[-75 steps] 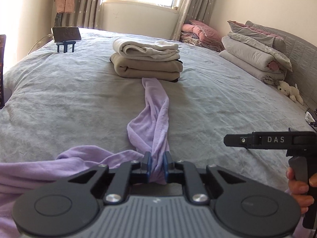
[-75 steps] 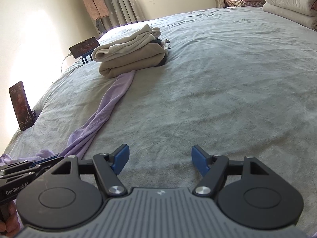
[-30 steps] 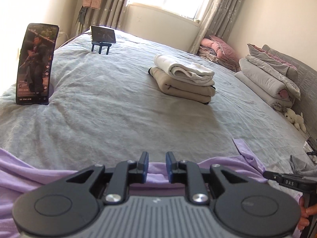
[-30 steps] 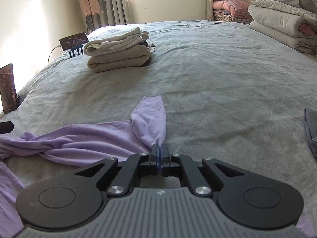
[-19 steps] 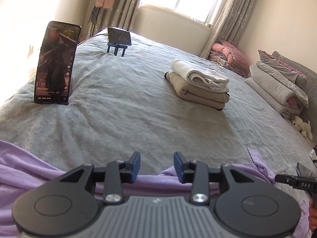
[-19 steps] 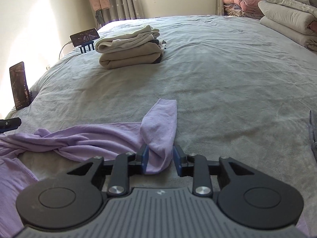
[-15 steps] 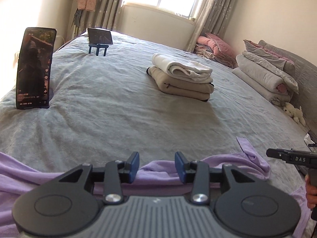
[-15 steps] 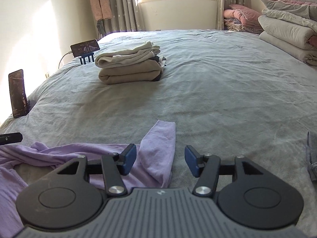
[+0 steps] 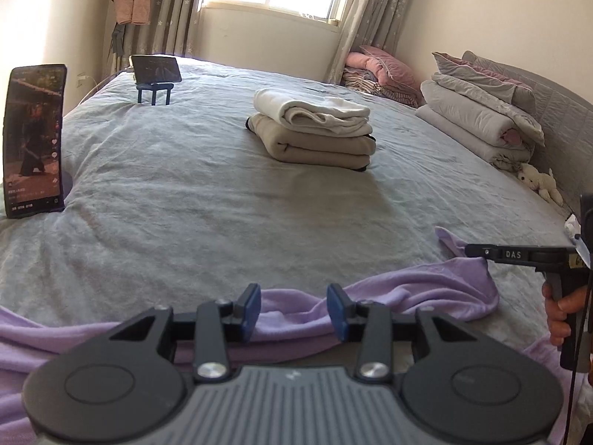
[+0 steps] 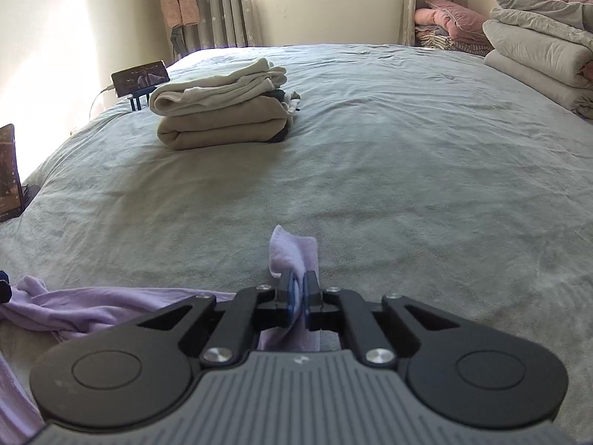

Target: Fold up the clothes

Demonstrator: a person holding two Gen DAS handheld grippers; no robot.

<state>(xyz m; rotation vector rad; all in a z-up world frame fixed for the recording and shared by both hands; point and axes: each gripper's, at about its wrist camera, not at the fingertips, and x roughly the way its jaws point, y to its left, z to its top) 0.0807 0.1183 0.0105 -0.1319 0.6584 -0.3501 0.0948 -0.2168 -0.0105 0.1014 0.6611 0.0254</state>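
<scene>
A lilac garment (image 9: pixel 415 289) lies crumpled along the near edge of the grey bed (image 9: pixel 222 204). My left gripper (image 9: pixel 294 311) is open just above a rumpled band of it, fingers either side of the fabric without pinching it. My right gripper (image 10: pixel 299 293) is shut on a sleeve end of the lilac garment (image 10: pixel 294 250), which sticks up past the blue pads. In the left wrist view the right gripper (image 9: pixel 478 250) shows side-on at the right, held by a hand (image 9: pixel 559 307).
A stack of folded cream and beige clothes (image 9: pixel 315 133) sits mid-bed. An upright phone (image 9: pixel 33 137) stands at the left edge, another phone on a blue stand (image 9: pixel 155 74) farther back. Folded quilts (image 9: pixel 478 118), pillows and a small plush toy (image 9: pixel 541 181) line the right side.
My right gripper, open half a second ago over the sleeve end, has shut on it. My left gripper let go of the lilac fabric earlier and stays open over it.
</scene>
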